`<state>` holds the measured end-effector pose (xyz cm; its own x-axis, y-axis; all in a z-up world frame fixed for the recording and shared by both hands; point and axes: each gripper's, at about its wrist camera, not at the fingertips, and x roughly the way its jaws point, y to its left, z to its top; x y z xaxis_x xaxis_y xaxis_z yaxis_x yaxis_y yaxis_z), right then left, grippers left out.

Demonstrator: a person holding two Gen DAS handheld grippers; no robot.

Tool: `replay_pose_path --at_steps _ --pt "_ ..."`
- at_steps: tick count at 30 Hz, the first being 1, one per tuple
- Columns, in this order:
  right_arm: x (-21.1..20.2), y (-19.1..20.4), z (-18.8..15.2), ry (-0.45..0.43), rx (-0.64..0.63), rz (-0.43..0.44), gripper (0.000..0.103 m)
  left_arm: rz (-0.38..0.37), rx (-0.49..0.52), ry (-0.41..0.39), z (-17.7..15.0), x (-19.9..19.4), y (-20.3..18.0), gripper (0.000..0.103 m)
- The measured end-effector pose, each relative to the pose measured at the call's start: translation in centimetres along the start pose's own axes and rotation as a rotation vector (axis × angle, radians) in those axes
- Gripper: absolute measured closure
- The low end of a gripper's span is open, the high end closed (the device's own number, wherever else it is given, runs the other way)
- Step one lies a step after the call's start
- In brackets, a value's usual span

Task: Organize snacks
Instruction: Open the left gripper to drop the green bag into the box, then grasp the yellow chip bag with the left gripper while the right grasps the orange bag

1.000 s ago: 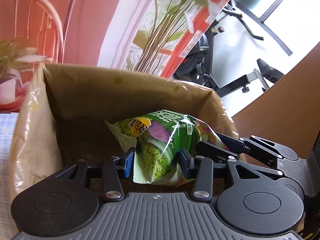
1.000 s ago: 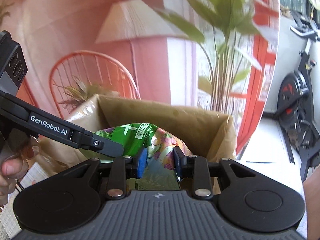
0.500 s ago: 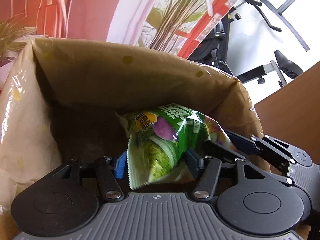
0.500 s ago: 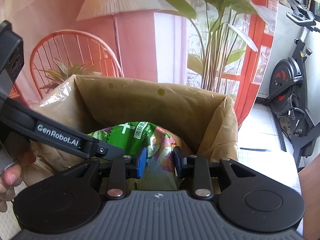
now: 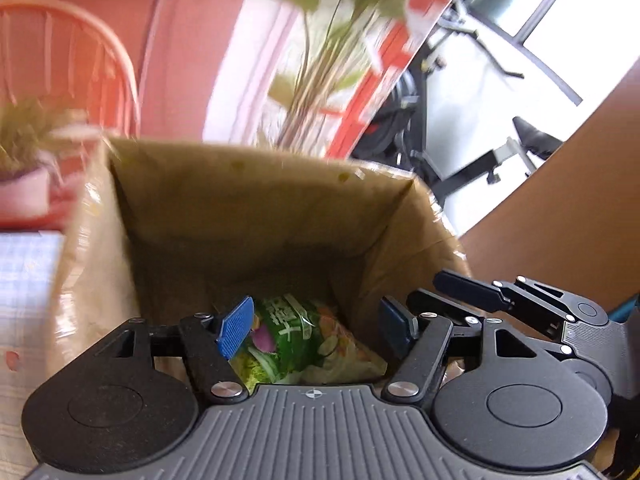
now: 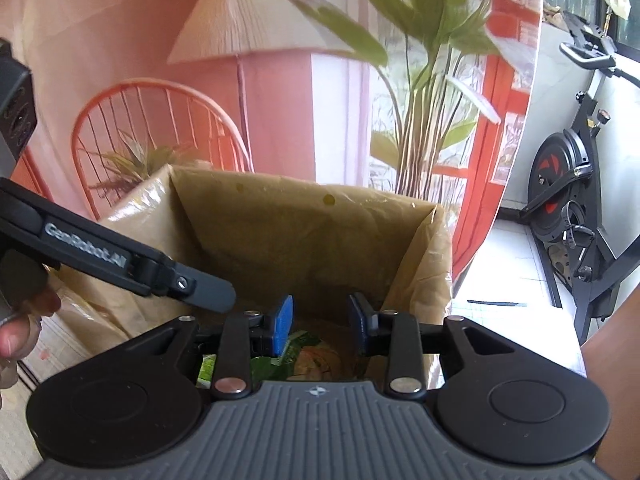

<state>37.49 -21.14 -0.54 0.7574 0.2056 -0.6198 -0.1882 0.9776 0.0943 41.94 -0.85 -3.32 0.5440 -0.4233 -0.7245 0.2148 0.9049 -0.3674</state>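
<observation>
Room backdrop: pink wall, lamp [image 6: 244,20], orange chair [image 6: 160,128], potted plant [image 6: 428,80], exercise bike [image 6: 576,184] at right of frame

Centre of frame: open brown paper bag [image 5: 256,216], walls enclosing the view below

Left gripper [image 5: 316,326]: jaws opening, clear of snack packet [image 5: 296,340] lying low inside bag

Right gripper [image 6: 320,320]: narrowly spread, nothing pinched, above packet
</observation>
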Motion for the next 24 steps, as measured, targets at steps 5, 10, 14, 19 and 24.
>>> replay_pose_path --at_steps 5,10,14,19,24 --pt "-4.3 1.2 -1.2 -0.086 0.028 0.040 0.068 0.042 0.063 -0.119 -2.7 -5.7 -0.4 0.032" --pt "-8.4 2.7 -2.7 -0.161 0.042 0.077 0.068 0.066 0.085 -0.207 -5.2 -11.4 0.1 0.032" --pt "-11.0 3.3 -4.0 -0.210 0.060 0.107 0.068 0.084 0.085 -0.269 -6.8 -15.0 0.9 0.032" --pt "-13.0 3.8 -6.2 -0.242 0.094 0.117 0.066 0.136 0.106 -0.322 -9.5 -17.3 1.7 0.032" --pt "-12.7 4.2 -9.4 -0.214 0.119 0.095 0.066 0.173 0.129 -0.331 -13.2 -17.1 3.2 0.032"
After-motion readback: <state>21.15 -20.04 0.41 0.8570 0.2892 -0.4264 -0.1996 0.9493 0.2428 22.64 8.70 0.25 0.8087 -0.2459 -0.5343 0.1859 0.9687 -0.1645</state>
